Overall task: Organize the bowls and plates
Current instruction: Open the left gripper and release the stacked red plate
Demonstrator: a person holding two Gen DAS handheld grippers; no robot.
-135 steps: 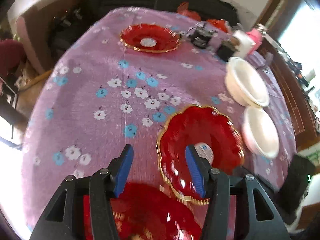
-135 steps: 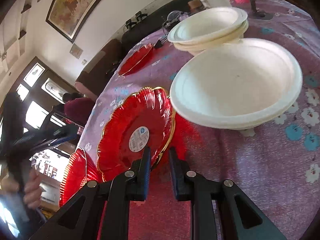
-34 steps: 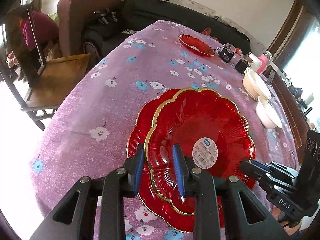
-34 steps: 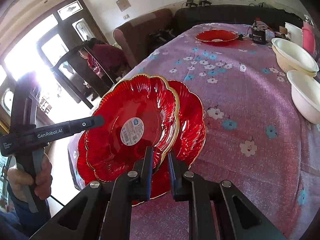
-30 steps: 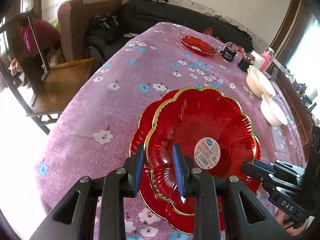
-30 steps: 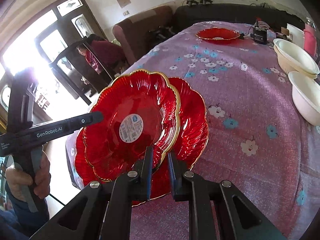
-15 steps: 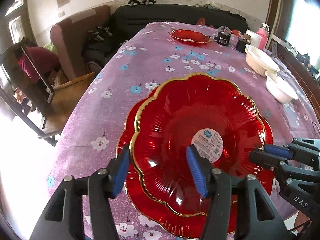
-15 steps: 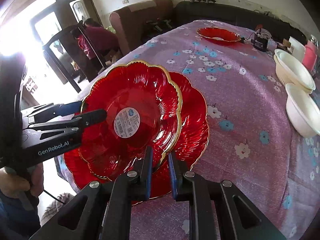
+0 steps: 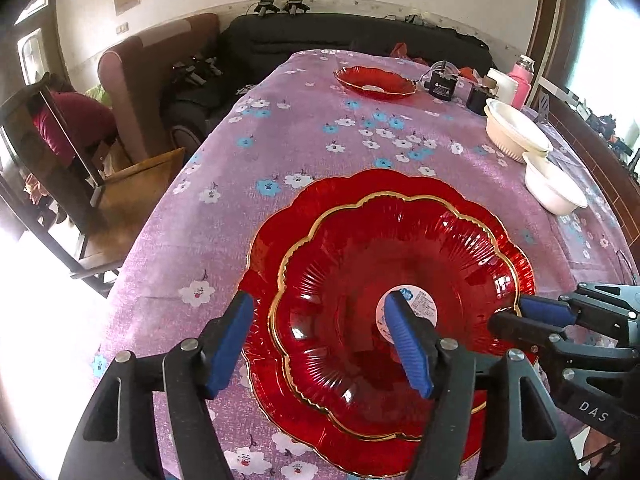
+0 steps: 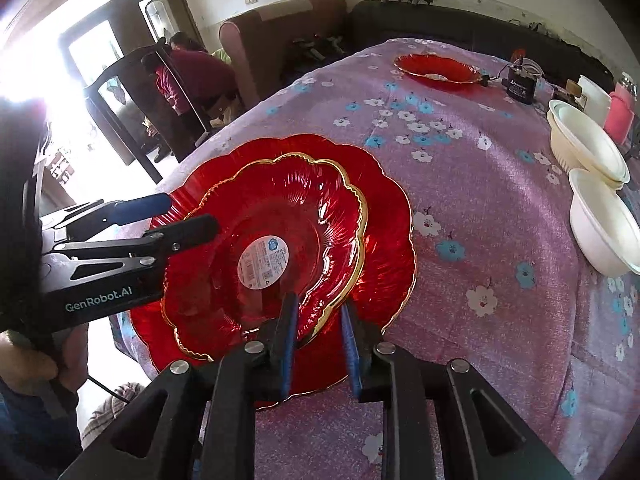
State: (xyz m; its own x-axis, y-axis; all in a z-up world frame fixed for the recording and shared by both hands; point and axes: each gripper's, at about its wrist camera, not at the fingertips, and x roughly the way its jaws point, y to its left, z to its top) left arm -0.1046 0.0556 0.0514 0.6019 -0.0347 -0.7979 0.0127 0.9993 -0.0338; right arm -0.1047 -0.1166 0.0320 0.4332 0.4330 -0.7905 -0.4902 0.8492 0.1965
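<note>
A gold-rimmed red plate (image 9: 384, 280) (image 10: 272, 232) lies inside a larger red plate (image 9: 264, 256) (image 10: 388, 220) at the near end of the purple flowered table (image 9: 280, 152). My left gripper (image 9: 320, 344) (image 10: 192, 212) is open and its jaws are still opening. One finger stands outside the plates' left edge and the other over the label. My right gripper (image 10: 319, 338) (image 9: 510, 314) is also opening. The gold rim lies loose between its blue pads (image 10: 350, 344).
A third red plate (image 9: 376, 82) sits at the far end beside a black device (image 9: 442, 86). On the right are stacked white bowls (image 9: 516, 130), a single white bowl (image 9: 554, 190) and a pink bottle (image 9: 522, 84). A person (image 10: 192, 76) sits beyond the table's left edge.
My left jaws have opened wide off the gold-rimmed plate's rim. My right jaws have parted a little. The plate has settled level, centred on the larger plate.
</note>
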